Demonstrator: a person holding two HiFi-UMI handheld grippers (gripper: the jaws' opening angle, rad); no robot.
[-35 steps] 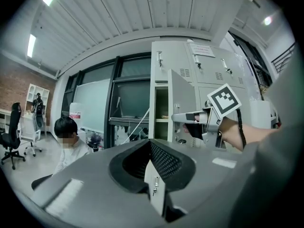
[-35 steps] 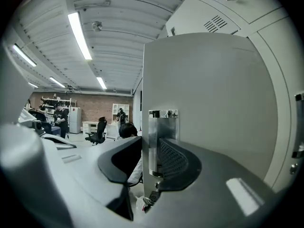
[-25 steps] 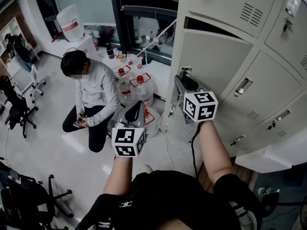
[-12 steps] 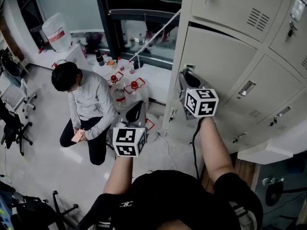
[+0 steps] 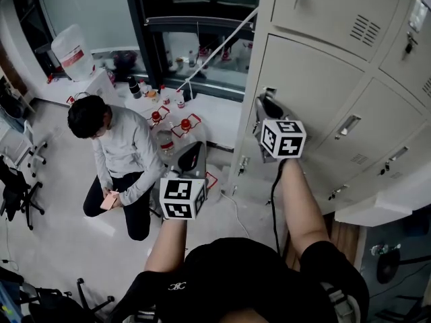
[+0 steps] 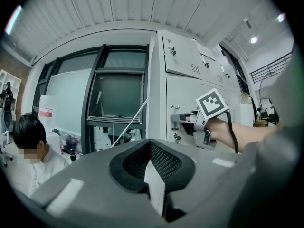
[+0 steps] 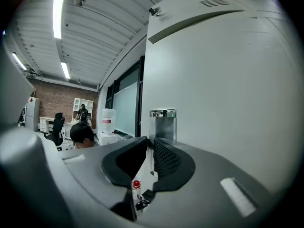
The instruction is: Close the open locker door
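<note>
The beige locker door [image 5: 306, 89] stands almost flush with its frame, with only a thin dark line along its top edge. My right gripper [image 5: 267, 103] is at the door's left edge by the metal latch plate [image 5: 270, 91]. In the right gripper view the latch plate [image 7: 163, 125] shows just beyond the right gripper [image 7: 149, 145]. Its jaws are closing, a narrow gap is left, and no pad visibly presses on anything. My left gripper [image 5: 192, 155] hangs in the air left of the lockers, shut and empty. The left gripper view shows that left gripper [image 6: 151, 151] and, beyond it, the right gripper [image 6: 178, 122] against the door.
A person [image 5: 118, 155] crouches on the floor to the left, looking at a phone. Water bottles [image 5: 176, 128] and a big jug [image 5: 69, 51] stand near the window. Neighbouring closed lockers with handles [image 5: 347, 125] fill the right. An office chair [image 5: 17, 180] is at far left.
The door has swung inward: the dark opening along its top has narrowed to a thin line. My right gripper went with it at the latch edge. The left gripper barely moved.
</note>
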